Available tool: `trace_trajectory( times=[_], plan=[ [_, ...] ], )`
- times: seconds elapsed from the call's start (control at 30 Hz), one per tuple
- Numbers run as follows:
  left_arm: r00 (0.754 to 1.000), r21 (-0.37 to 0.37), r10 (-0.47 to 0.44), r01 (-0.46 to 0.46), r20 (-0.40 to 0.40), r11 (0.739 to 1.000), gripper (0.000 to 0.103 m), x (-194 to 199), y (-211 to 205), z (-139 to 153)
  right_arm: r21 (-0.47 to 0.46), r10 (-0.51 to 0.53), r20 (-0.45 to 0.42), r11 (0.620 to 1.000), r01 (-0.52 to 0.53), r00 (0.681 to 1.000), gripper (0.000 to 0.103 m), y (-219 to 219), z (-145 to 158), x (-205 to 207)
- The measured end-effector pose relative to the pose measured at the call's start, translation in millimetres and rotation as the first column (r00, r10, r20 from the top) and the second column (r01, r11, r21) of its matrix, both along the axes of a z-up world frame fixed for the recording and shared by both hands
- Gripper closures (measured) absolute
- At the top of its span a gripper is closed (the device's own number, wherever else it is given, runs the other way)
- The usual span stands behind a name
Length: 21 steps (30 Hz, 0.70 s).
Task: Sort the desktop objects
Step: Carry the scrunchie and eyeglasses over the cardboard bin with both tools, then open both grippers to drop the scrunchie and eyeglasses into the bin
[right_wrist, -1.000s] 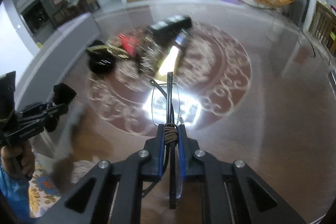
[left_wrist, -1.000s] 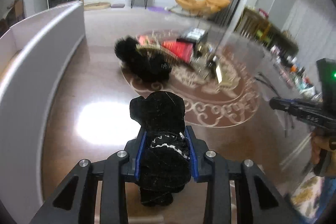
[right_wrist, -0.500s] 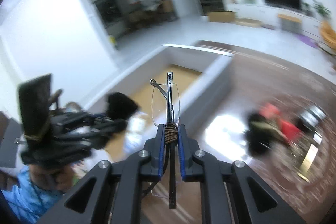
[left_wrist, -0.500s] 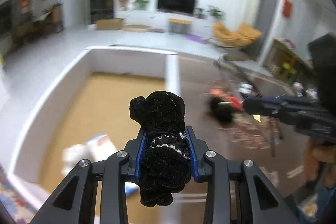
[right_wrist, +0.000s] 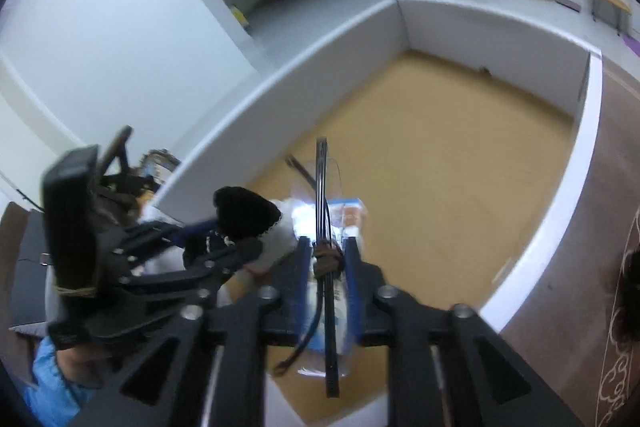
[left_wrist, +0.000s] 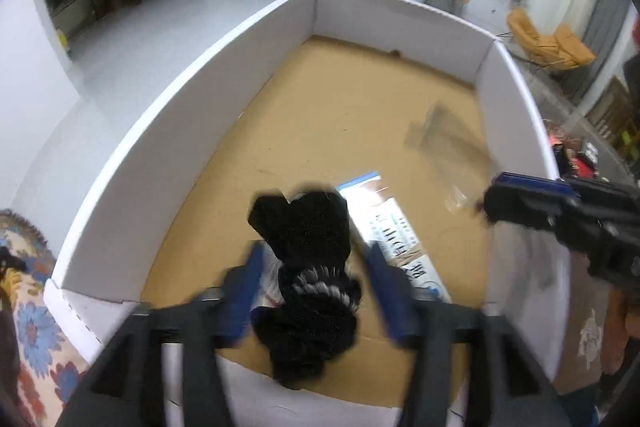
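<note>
Left gripper (left_wrist: 316, 263), jaws opening wide, black velvet scrunchie (left_wrist: 306, 279) loose between them above the white-walled box (left_wrist: 180, 131) near its front edge. Right gripper (right_wrist: 328, 255) opening, folded glasses (right_wrist: 324, 227) between. Below lies a printed packet (left_wrist: 394, 223), writing unreadable.

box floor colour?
Tan cardboard brown; the box has white walls. Clearest in the left wrist view.

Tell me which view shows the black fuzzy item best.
The left wrist view: the black fuzzy item fills the middle between the opening left gripper fingers, above the box. The right wrist view shows only its top, partly hidden by that gripper.
</note>
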<state>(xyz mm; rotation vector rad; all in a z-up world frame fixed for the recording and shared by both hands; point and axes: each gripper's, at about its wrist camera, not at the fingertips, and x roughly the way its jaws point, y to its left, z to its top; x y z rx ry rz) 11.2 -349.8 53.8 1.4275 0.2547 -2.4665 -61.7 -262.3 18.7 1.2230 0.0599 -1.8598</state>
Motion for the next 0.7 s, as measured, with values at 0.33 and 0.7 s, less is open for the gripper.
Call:
trace_trajectory(
  times=[0.33, 0.7],
  plan=[
    [0.977, -0.065, -0.018, 0.005, -0.211, 0.998, 0.017, 20.7, 56.5, 39.4, -0.094, -0.092, -0.268, 0.993, 0.069, 0.959, 0.018, 95.9, 39.0, 34.5],
    [0.834, -0.076, -0.394, 0.397, -0.385, 0.915, 0.0, 45.0, 268.4, 63.3, 0.165, -0.472, -0.468, 0.784, 0.598, 0.747, 0.01, 351.3, -33.6, 56.8]
  ],
)
